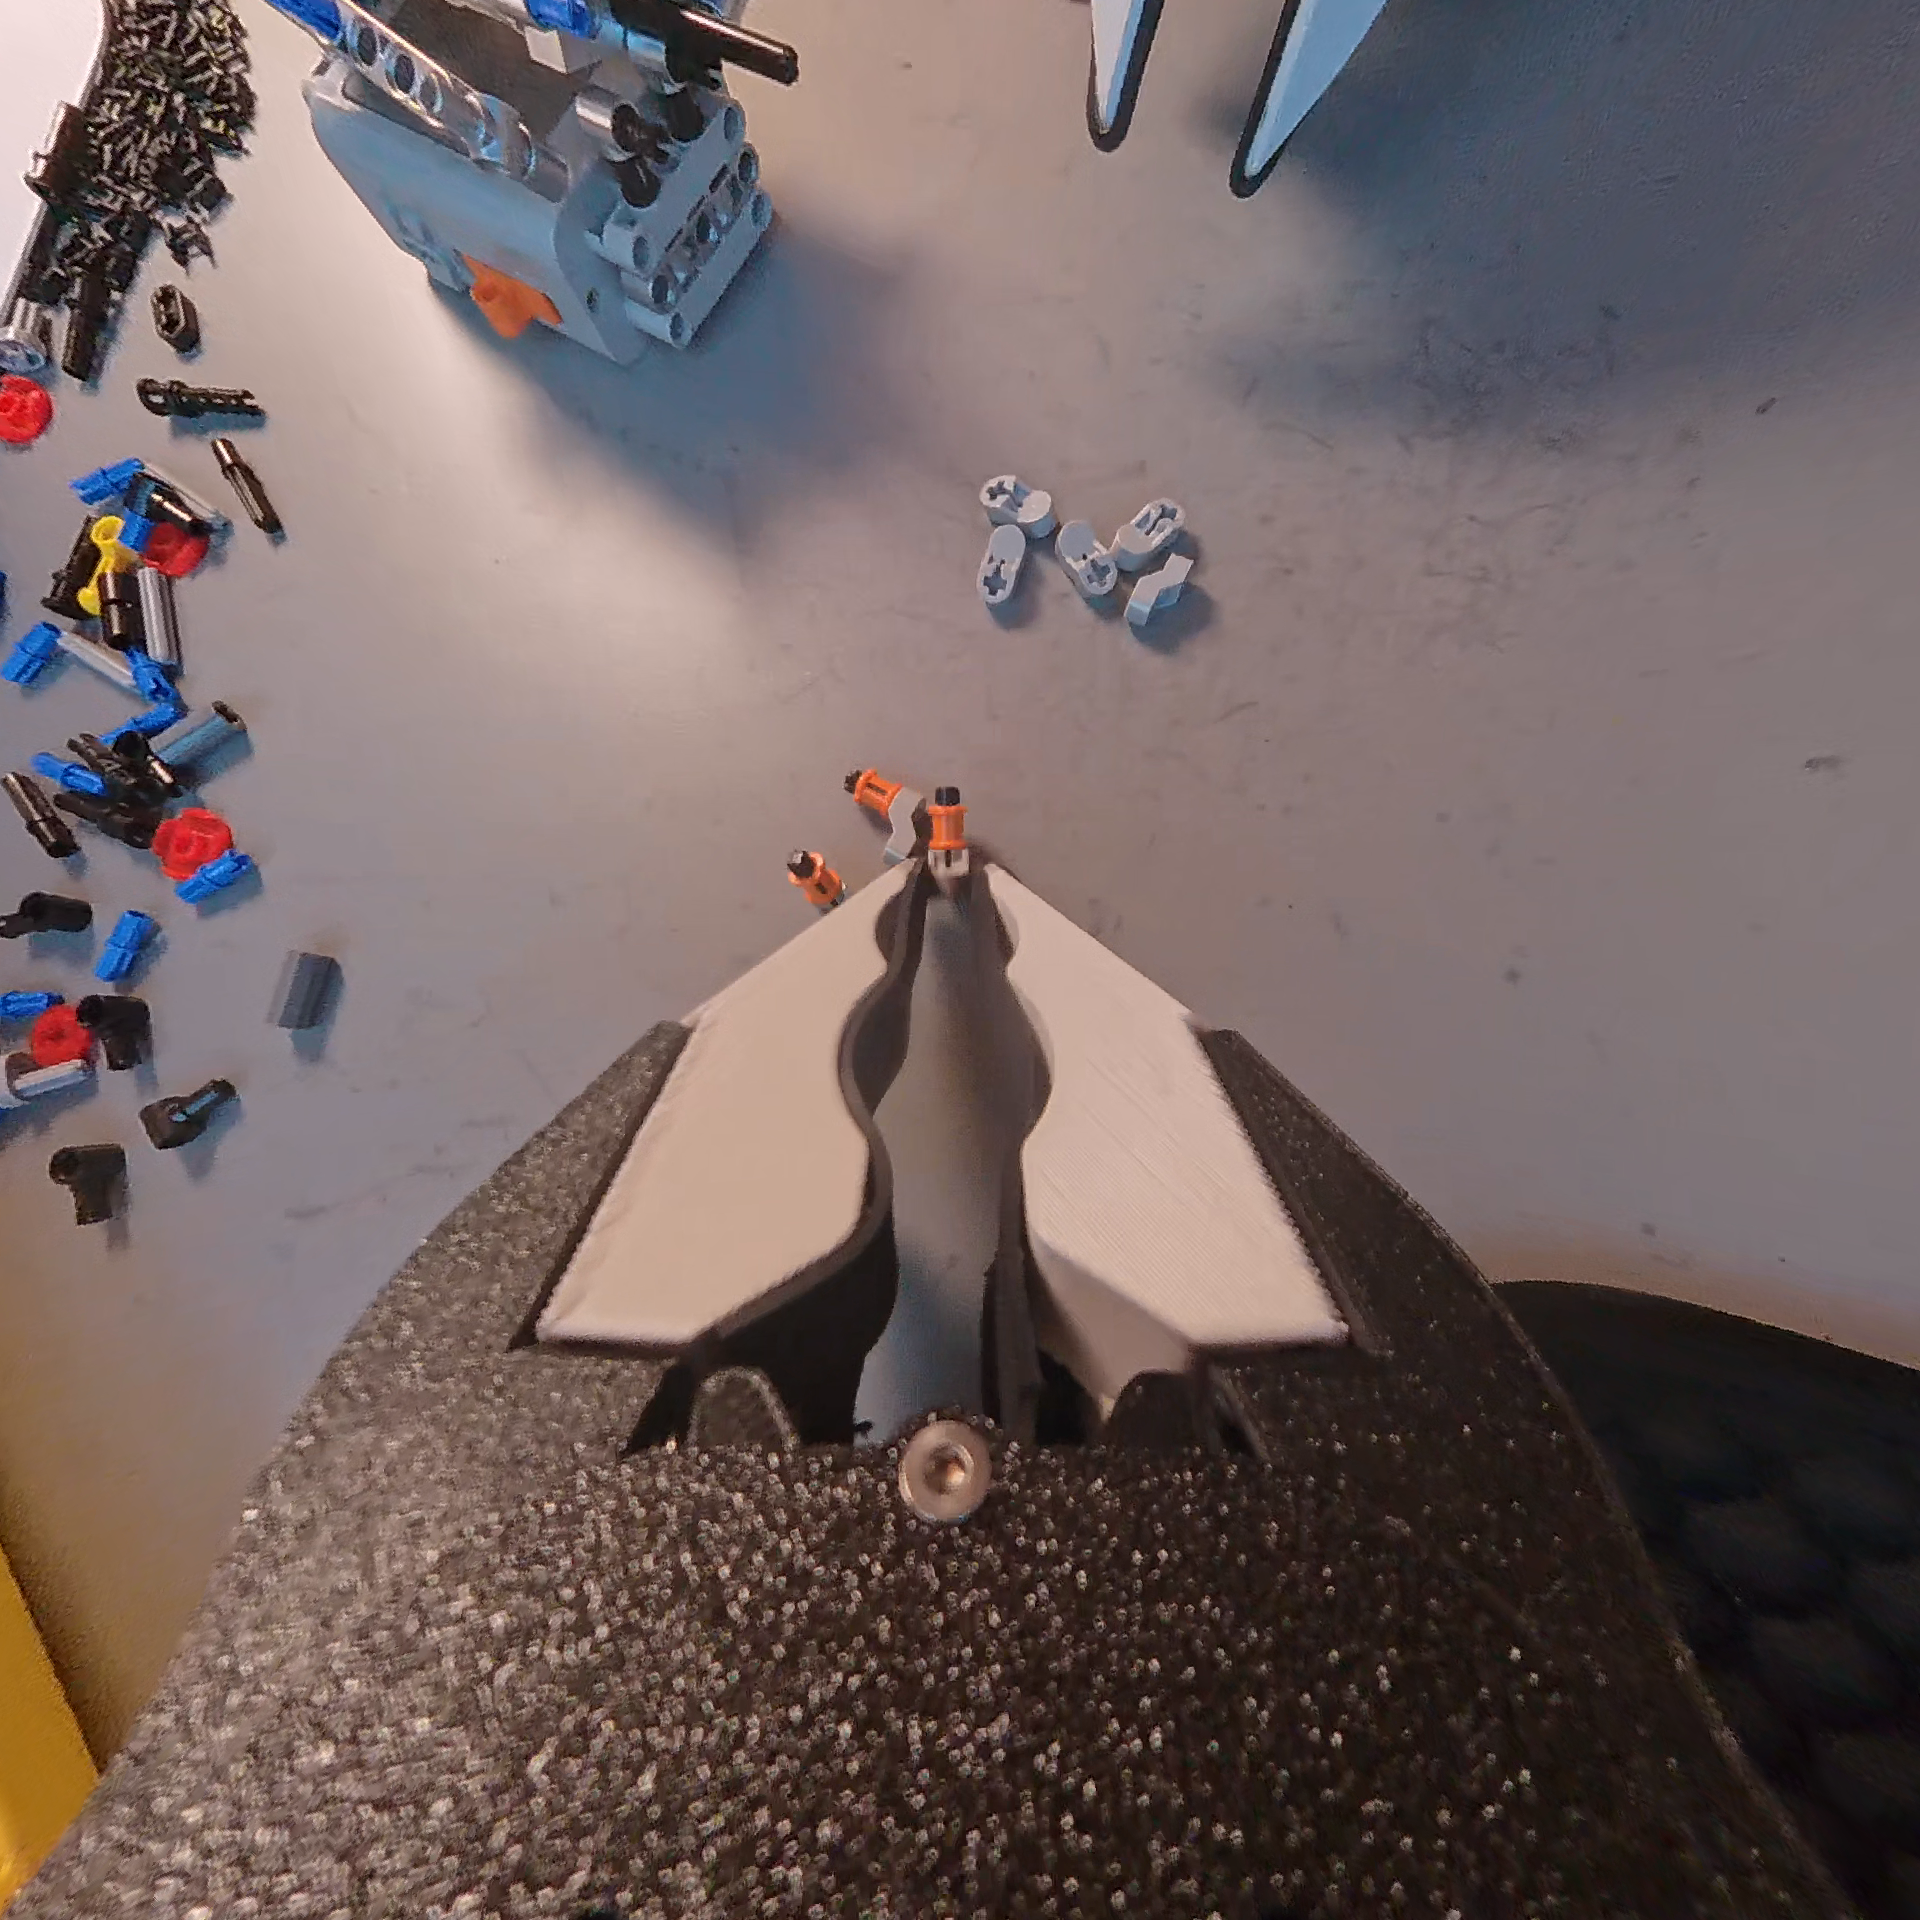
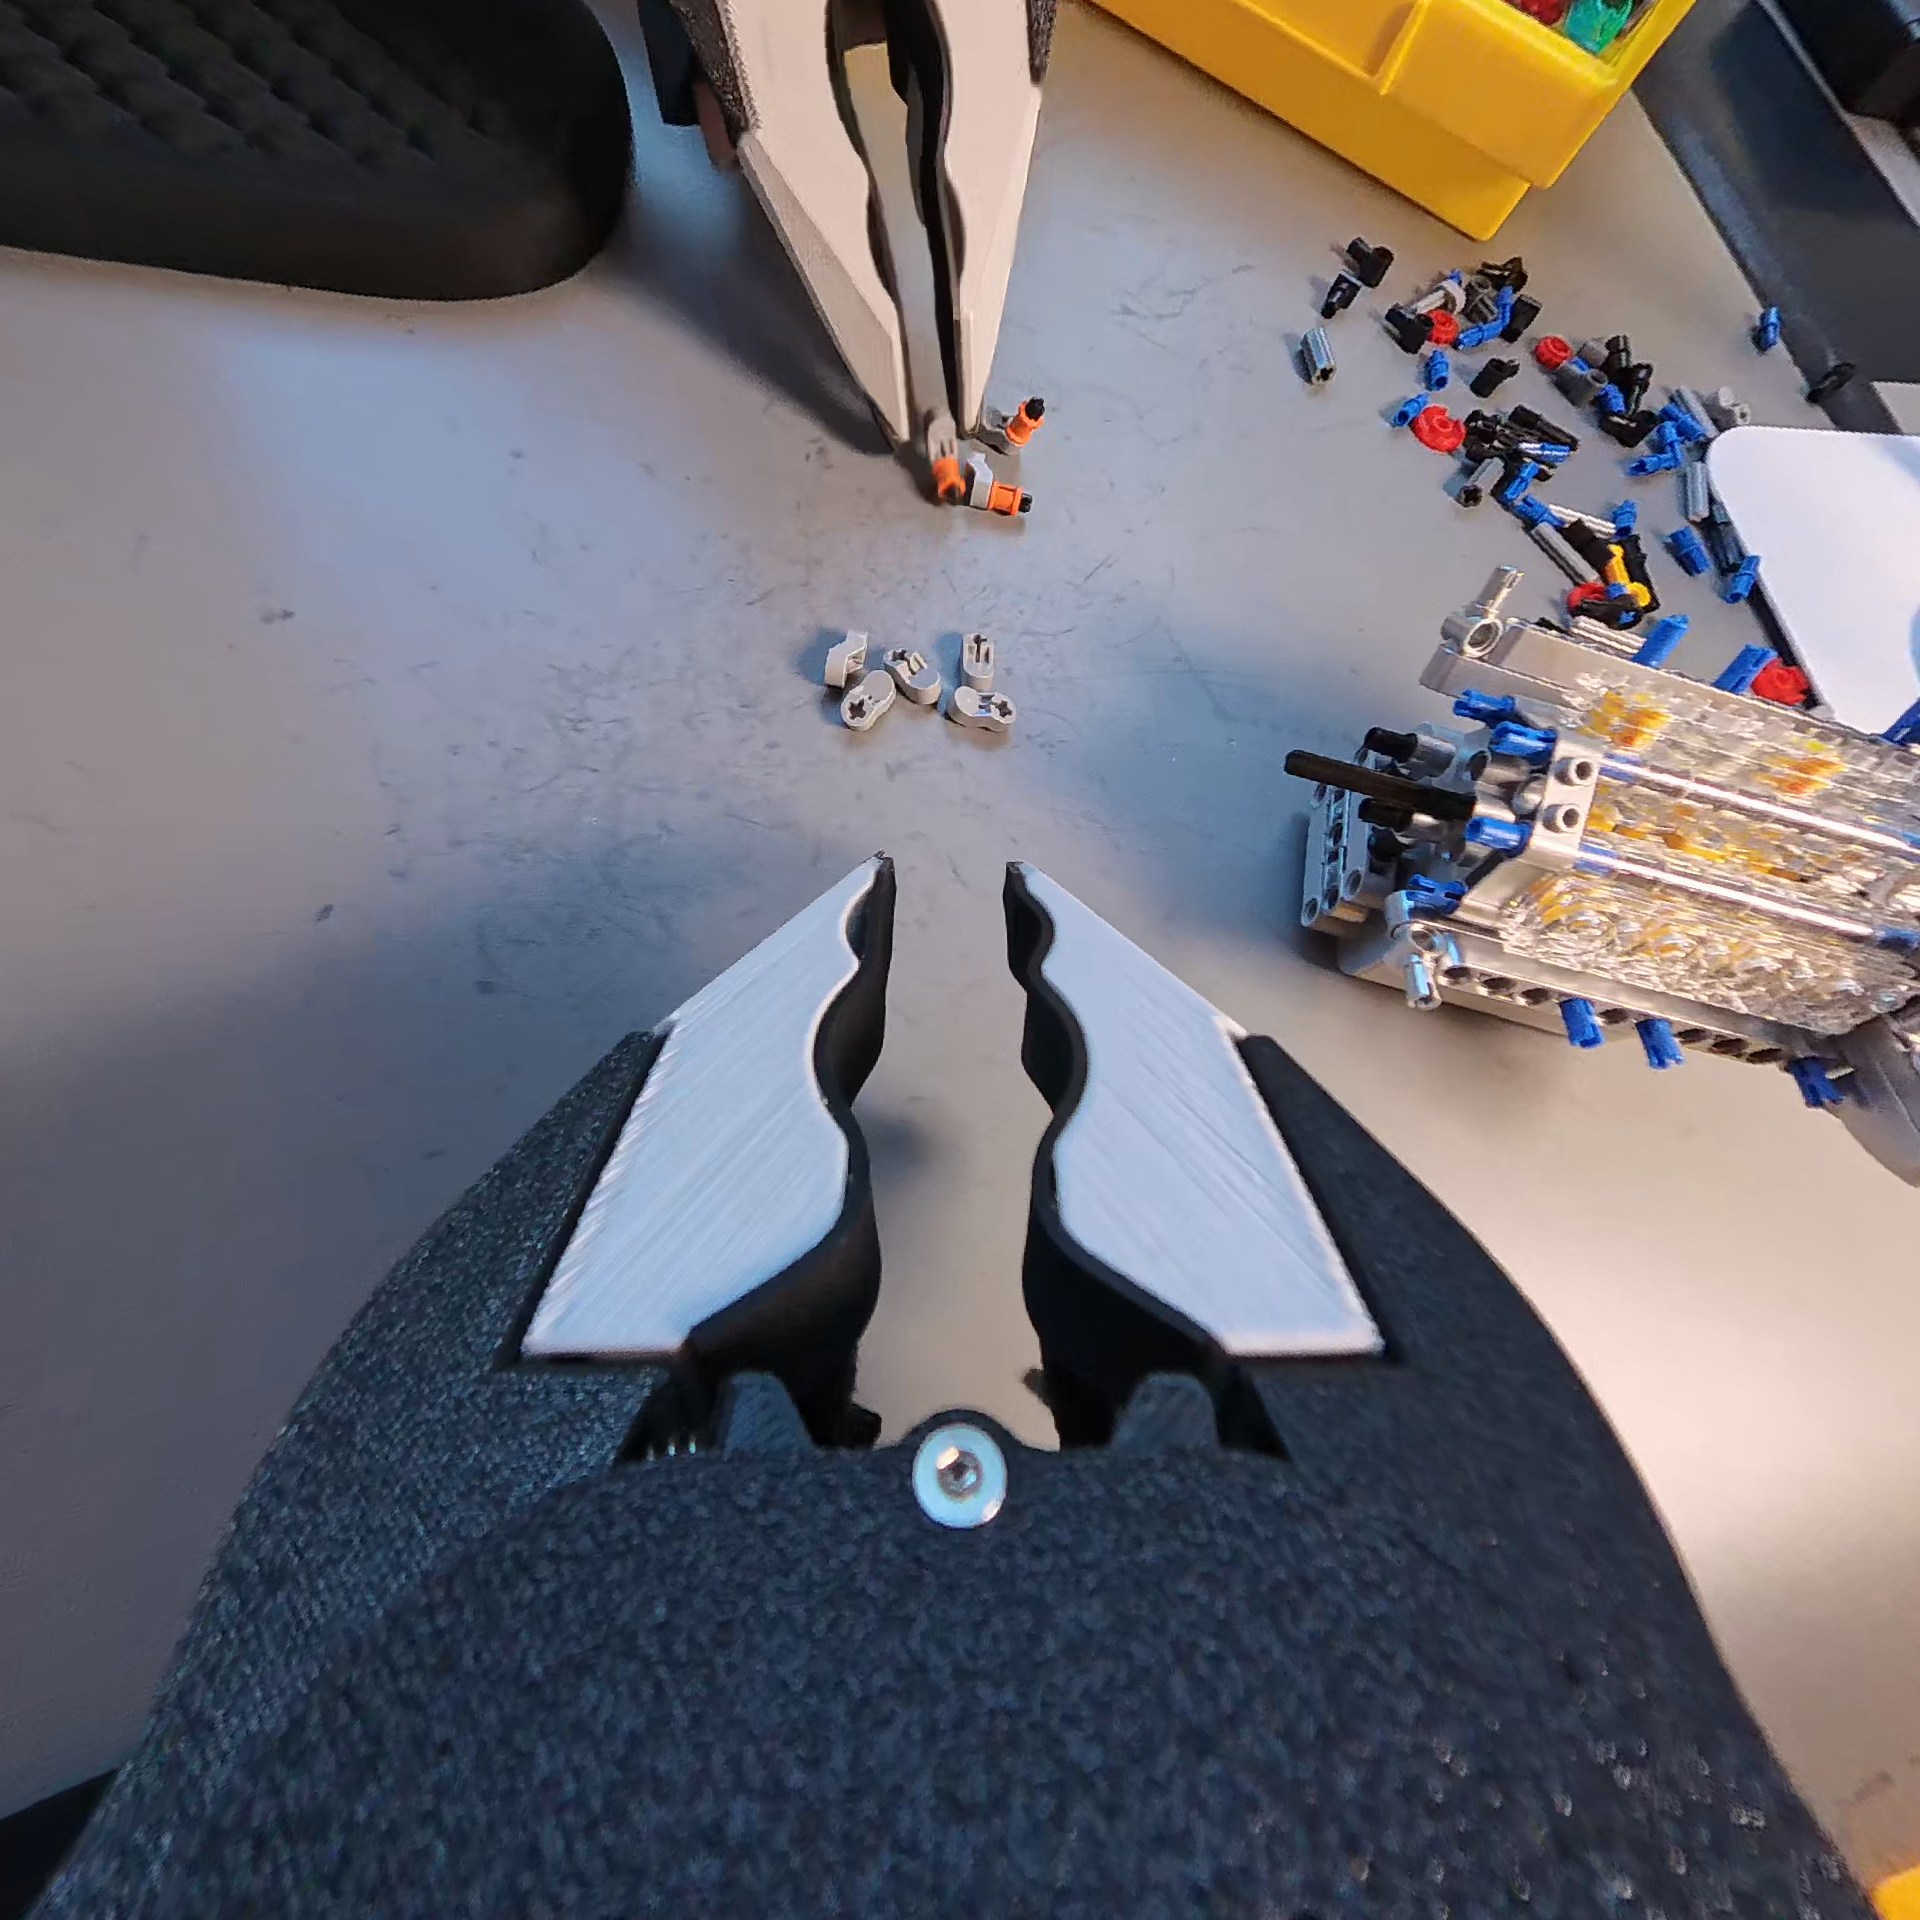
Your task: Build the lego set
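While the left gripper (image 1: pixel 948 868) pinches narrow on one small orange-and-grey piece (image 1: pixel 944 828) on the table (image 1: pixel 1455 727), the grip may slip and knock the two orange pieces (image 1: pixel 847 831) just beside it. Beyond the grey connectors (image 2: pixel 920 686), the right gripper (image 2: pixel 943 878) hovers part-open and empty.

Scuffed grey tabletop (image 2: pixel 416 727), warm light

You have three orange pegs (image 1: pixel 945 821), five grey links (image 1: pixel 1086 556) (in one cluster), one part-built model (image 1: pixel 582 197), one yellow bin (image 2: pixel 1382 94) and two grippers (image 2: pixel 940 873).
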`<act>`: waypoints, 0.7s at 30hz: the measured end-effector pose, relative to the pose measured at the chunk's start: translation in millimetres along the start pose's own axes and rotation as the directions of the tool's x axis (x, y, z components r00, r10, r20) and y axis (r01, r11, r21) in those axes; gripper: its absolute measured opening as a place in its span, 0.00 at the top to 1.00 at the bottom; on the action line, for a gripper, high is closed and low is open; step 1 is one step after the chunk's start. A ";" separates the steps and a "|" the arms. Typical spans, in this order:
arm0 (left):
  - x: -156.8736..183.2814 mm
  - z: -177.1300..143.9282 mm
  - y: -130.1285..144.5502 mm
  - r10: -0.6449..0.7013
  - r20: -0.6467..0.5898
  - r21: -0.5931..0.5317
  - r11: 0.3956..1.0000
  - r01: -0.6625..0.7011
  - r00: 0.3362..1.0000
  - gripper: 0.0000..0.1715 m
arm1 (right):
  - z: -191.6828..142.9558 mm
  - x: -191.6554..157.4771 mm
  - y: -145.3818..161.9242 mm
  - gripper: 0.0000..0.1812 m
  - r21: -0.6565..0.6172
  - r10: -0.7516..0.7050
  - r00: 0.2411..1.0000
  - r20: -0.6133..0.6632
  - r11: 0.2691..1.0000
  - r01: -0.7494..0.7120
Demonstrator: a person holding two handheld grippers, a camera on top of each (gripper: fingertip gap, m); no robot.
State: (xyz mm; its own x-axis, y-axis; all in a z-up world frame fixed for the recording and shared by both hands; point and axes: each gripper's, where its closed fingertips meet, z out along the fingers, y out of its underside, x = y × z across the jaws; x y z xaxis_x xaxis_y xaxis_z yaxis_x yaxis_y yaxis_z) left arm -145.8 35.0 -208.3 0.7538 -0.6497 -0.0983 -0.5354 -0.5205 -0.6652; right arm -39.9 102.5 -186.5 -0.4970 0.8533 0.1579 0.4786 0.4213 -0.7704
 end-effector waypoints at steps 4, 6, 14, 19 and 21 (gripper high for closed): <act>-0.9 -7.1 -16.2 -0.014 0.004 0.090 0.996 0.013 1.000 0.91 | -2.7 10.1 0.3 0.89 0.002 0.017 0.999 -0.049 1.000 -0.017; -3.2 -7.2 -28.8 -0.028 0.023 0.152 0.988 0.024 0.999 0.91 | -6.9 21.7 0.3 0.89 0.007 0.039 0.994 -0.105 0.999 -0.038; 2.0 21.7 -45.8 0.021 0.097 0.084 0.996 -0.029 0.995 0.91 | -57.7 81.7 1.2 0.89 0.118 0.187 0.920 -0.344 0.981 -0.155; 10.9 35.7 -50.5 0.020 0.032 0.032 0.999 -0.021 0.999 0.91 | -81.8 100.7 9.6 0.89 0.117 0.191 0.875 -0.445 0.981 -0.154; 9.5 39.6 -49.2 0.026 0.040 0.008 1.000 -0.026 0.999 0.91 | -82.3 101.2 8.7 0.89 0.117 0.189 0.871 -0.453 0.981 -0.152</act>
State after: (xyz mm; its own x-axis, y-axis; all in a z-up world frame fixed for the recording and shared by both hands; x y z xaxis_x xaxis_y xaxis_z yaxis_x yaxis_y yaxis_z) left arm -97.2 76.4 -205.8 0.7546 -0.6400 -0.1450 -0.5516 -0.4990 -0.6683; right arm -26.5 217.8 -126.3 -0.0145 0.9621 0.2722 0.4602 0.2481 -0.8524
